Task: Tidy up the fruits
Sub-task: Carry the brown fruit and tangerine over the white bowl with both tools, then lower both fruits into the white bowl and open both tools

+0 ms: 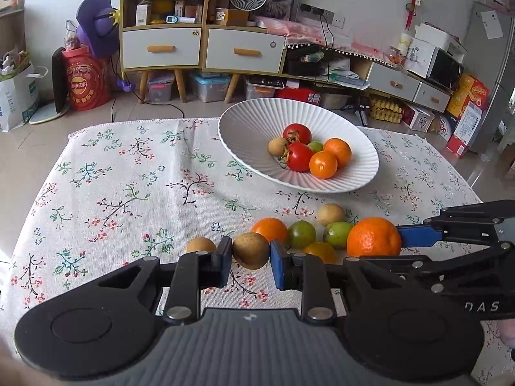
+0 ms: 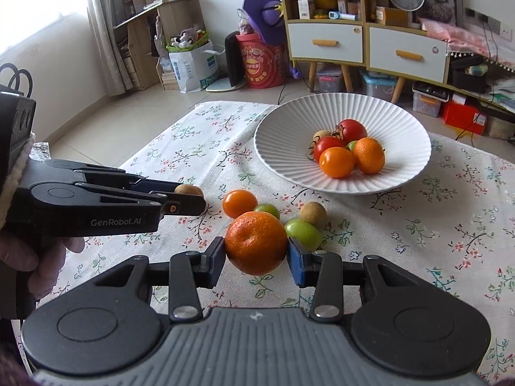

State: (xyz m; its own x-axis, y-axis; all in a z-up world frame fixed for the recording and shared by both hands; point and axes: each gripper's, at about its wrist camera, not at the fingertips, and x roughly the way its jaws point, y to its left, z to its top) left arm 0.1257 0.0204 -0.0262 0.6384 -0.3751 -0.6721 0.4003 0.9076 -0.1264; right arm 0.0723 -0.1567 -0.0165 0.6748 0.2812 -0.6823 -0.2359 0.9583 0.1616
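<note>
We are gripping two fruits at once: the left gripper (image 1: pixel 250 259) is clenching its fingers on a brown longan (image 1: pixel 251 250), and the right gripper (image 2: pixel 256 257) is clamping a mandarin (image 2: pixel 256 242). Both fruits are sitting squarely between the fingers, low over the worktop (image 1: pixel 128 193). Loose fruits (image 1: pixel 301 234) are lying just beyond the fingers; the white bowl (image 1: pixel 244 122), already holding several, is standing farther ahead. We judge the next move as carrying both forward to the bowl. Both grippers are pointing level, side by side.

A bowl (image 1: pixel 244 128) of fruit sits on the tablecloth (image 1: pixel 128 173), behind loose fruit (image 1: pixel 331 214).
</note>
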